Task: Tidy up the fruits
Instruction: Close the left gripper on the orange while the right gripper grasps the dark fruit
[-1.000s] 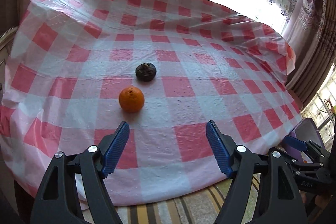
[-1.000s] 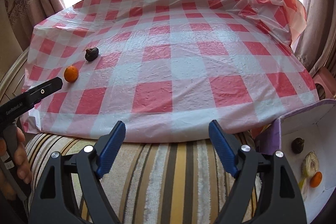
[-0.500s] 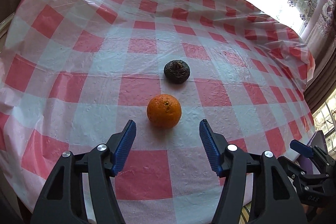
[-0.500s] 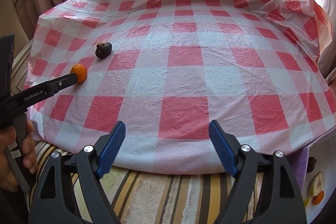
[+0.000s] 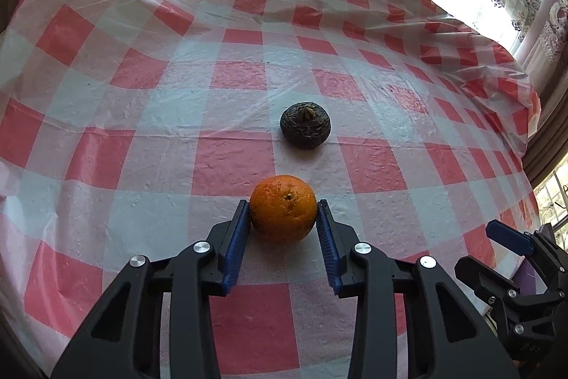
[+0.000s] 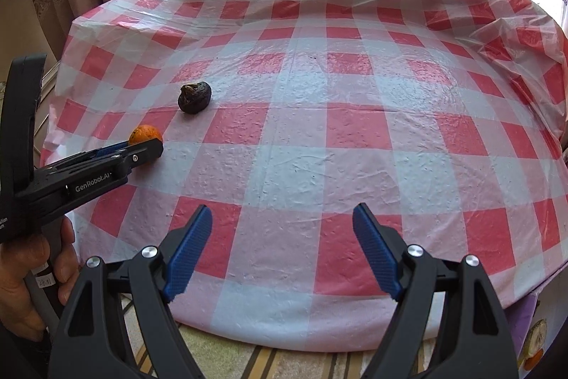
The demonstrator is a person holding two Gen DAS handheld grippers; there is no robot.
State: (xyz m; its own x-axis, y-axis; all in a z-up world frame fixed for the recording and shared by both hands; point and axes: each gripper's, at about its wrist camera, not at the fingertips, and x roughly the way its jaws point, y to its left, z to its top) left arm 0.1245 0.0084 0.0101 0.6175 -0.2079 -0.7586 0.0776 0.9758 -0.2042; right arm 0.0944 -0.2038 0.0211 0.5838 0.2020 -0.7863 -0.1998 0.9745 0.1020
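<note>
- We note the table [image 5: 106, 87] first: a wide surface under a red-and-white checked plastic cover, wrinkled and glossy, likely slick under a rolling fruit.
- We see the right gripper [image 6: 282, 253] hanging over the near table edge, jaws spread, nothing between them.
- We see the left gripper [image 5: 283, 235] low on the cover, its 2 blue pads clenched on the orange [image 5: 283, 214], 1 pad on each flank at about its widest girth.
- We place the orange on the cover near the table's left front in the right wrist view, sitting at the pad tips rather than deep in the jaws.
- We judge the orange light, round, firm with slightly yielding peel; the mid-girth hold suits it, though a hard squeeze could bruise it and a tip hold could let it roll out.
- We note 1 dark wrinkled fruit [image 5: 305, 126] just beyond the orange, apart, untouched.
</note>
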